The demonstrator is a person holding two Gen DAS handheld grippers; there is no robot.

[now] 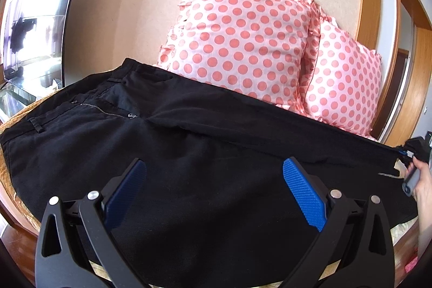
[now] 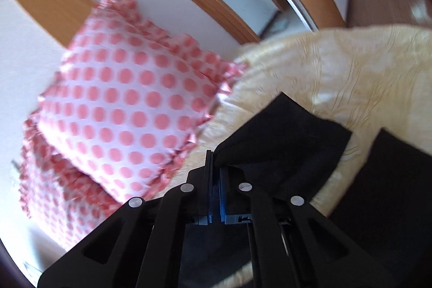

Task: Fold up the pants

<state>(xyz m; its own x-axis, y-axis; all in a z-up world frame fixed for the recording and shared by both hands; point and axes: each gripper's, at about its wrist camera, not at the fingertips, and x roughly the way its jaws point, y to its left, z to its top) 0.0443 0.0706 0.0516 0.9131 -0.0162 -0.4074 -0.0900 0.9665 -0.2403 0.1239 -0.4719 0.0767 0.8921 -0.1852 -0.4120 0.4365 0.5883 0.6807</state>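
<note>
Black cloth fills most of the left wrist view: the pants lie spread flat on the bed, with the waist and the zipper in the left middle of the frame and the legs running toward the right edge. My left gripper hangs over the pants at the bottom centre, its blue pads wide apart and nothing between them, so it is released. Behind the pants, in the upper centre, two dotted pillows lean on the wall. A screen stands at the left edge.

At the far right edge of this view I see a hand that holds the right gripper at the leg end of the pants.

In the right wrist view (it is blurred) the right gripper is clenched on a black hem corner, which rises a little from the cream bedcover. The pillows take the left half of the frame.
</note>
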